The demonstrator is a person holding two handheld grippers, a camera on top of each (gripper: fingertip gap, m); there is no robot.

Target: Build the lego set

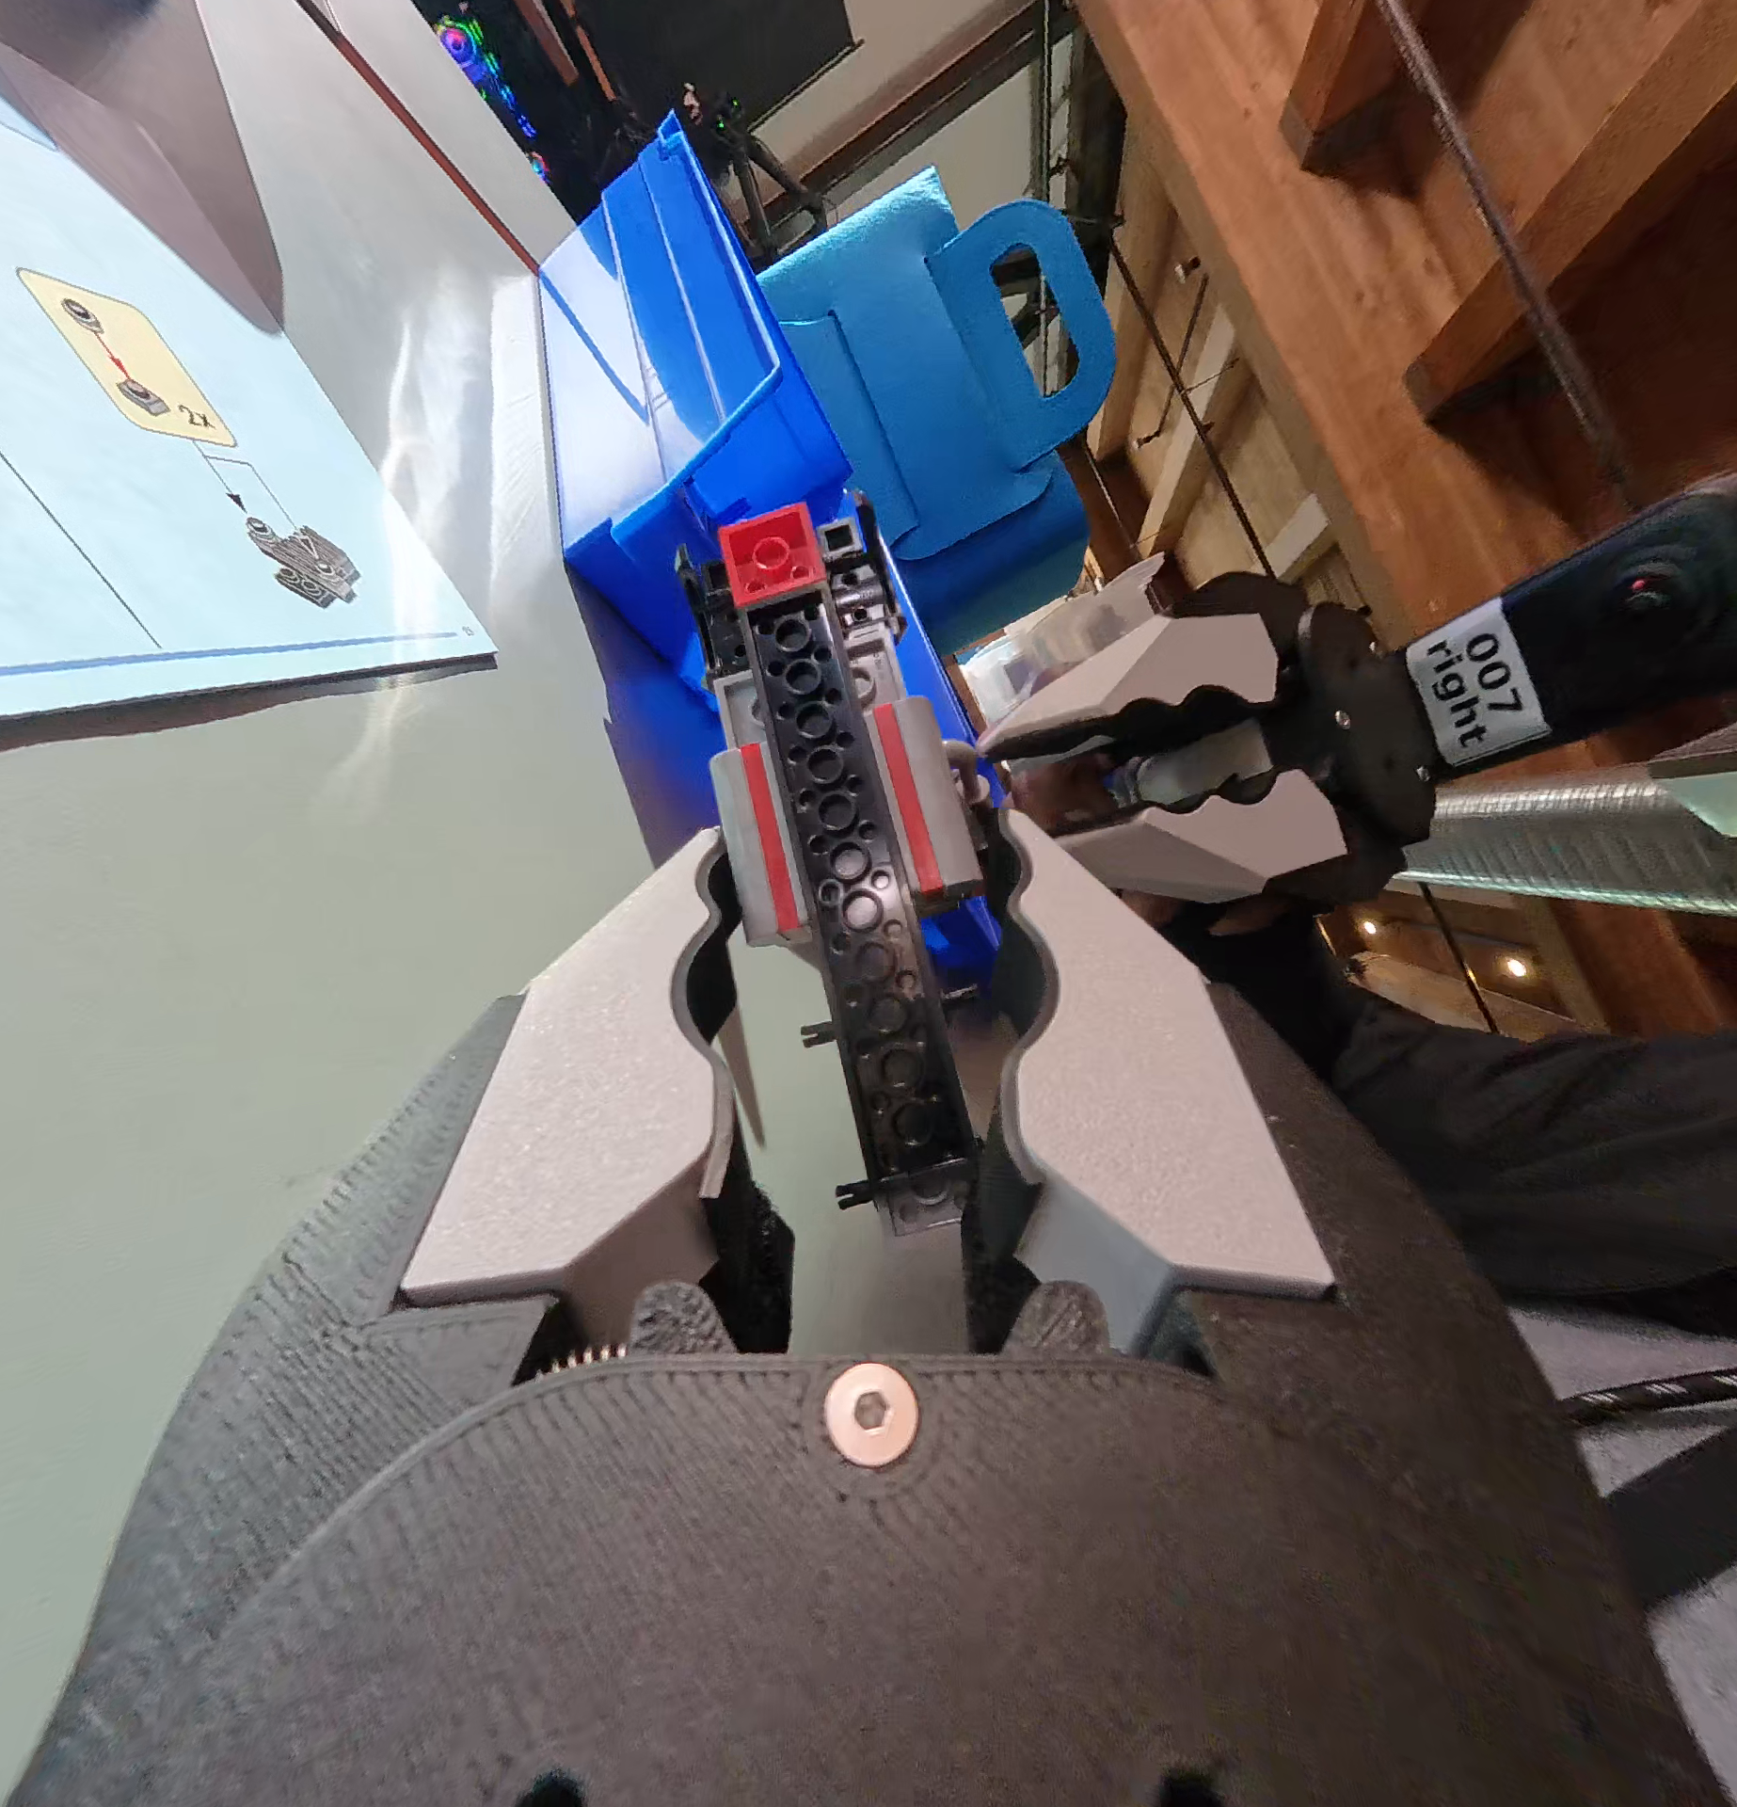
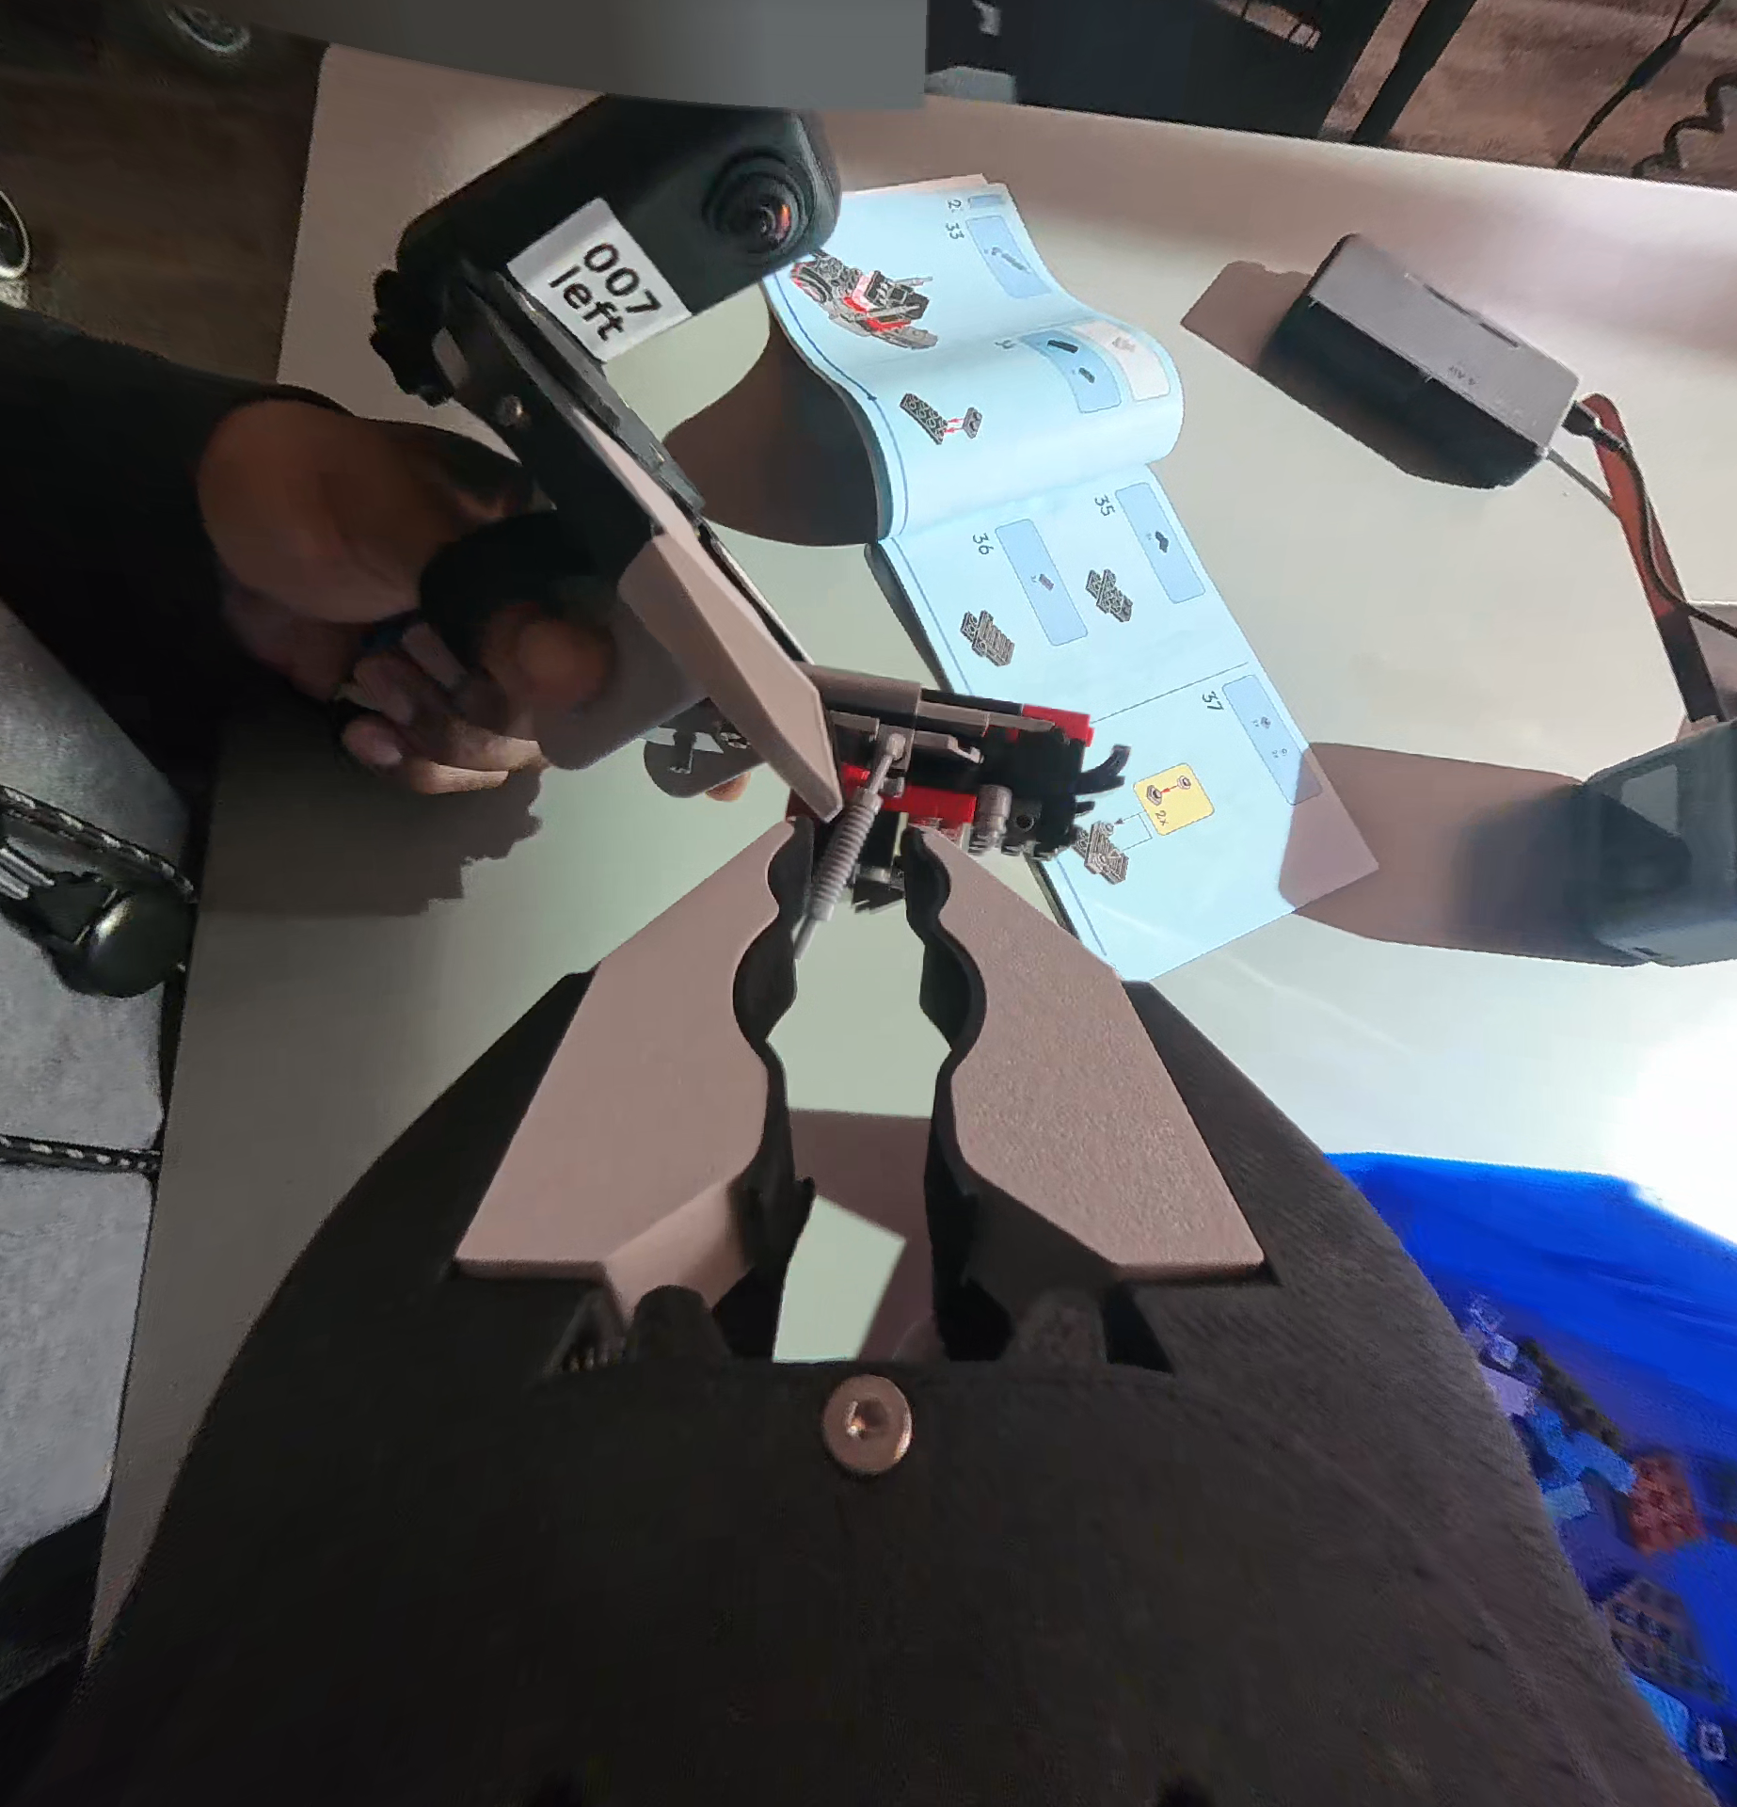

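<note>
The left gripper (image 1: 869,870) is closed on a partly built lego model (image 1: 845,831), a long black studded plate with grey and red side blocks and a red brick at its far end. The model is lifted above the pale table (image 1: 258,978), its long axis running straight out along the fingers. The right gripper (image 2: 855,841) reaches in from the model's right side, its jaws set narrow around a small grey spring-and-rod piece (image 2: 845,841) on the model's flank; whether they truly pinch it cannot be told. An open instruction booklet (image 2: 1089,548) lies beyond, and a blue plastic parts bin (image 1: 669,372) stands near.
</note>
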